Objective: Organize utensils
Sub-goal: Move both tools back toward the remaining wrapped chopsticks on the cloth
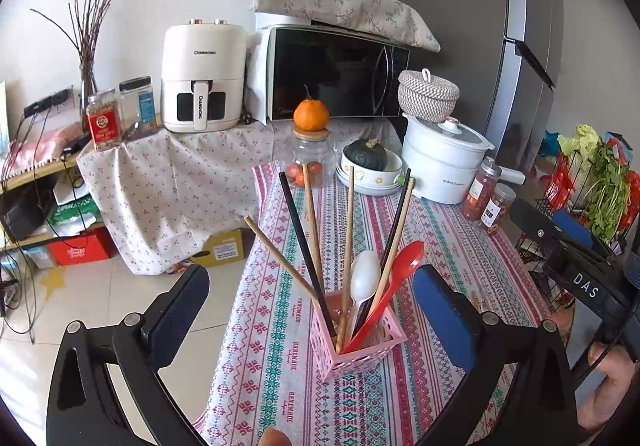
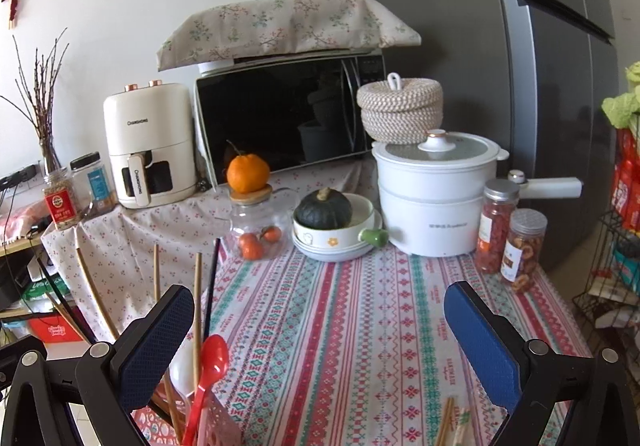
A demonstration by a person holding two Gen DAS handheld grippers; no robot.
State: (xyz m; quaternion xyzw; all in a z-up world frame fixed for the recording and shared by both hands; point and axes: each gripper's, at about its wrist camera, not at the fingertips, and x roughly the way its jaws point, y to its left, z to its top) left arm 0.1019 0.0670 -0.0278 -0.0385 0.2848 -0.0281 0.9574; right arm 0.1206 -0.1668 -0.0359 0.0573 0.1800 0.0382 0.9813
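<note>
A pink slotted utensil holder (image 1: 356, 342) stands on the patterned tablecloth (image 1: 280, 326). It holds several wooden and black chopsticks (image 1: 310, 242), a white spoon (image 1: 364, 278) and a red spoon (image 1: 402, 266). My left gripper (image 1: 312, 310) is open, its pads either side of the holder and not touching it. My right gripper (image 2: 316, 342) is open and empty over the cloth; the holder (image 2: 212, 422) and red spoon (image 2: 210, 366) sit at its lower left. More wooden chopsticks (image 2: 450, 424) lie on the cloth at the bottom edge, near the right pad.
At the table's far end stand a glass jar with tangerines (image 2: 256, 230), a bowl with a green squash (image 2: 332, 222), a white pot (image 2: 436, 194) and two spice jars (image 2: 508, 238). A microwave (image 2: 288, 118) and air fryer (image 2: 150, 146) sit behind. A wire rack (image 2: 616, 274) stands right.
</note>
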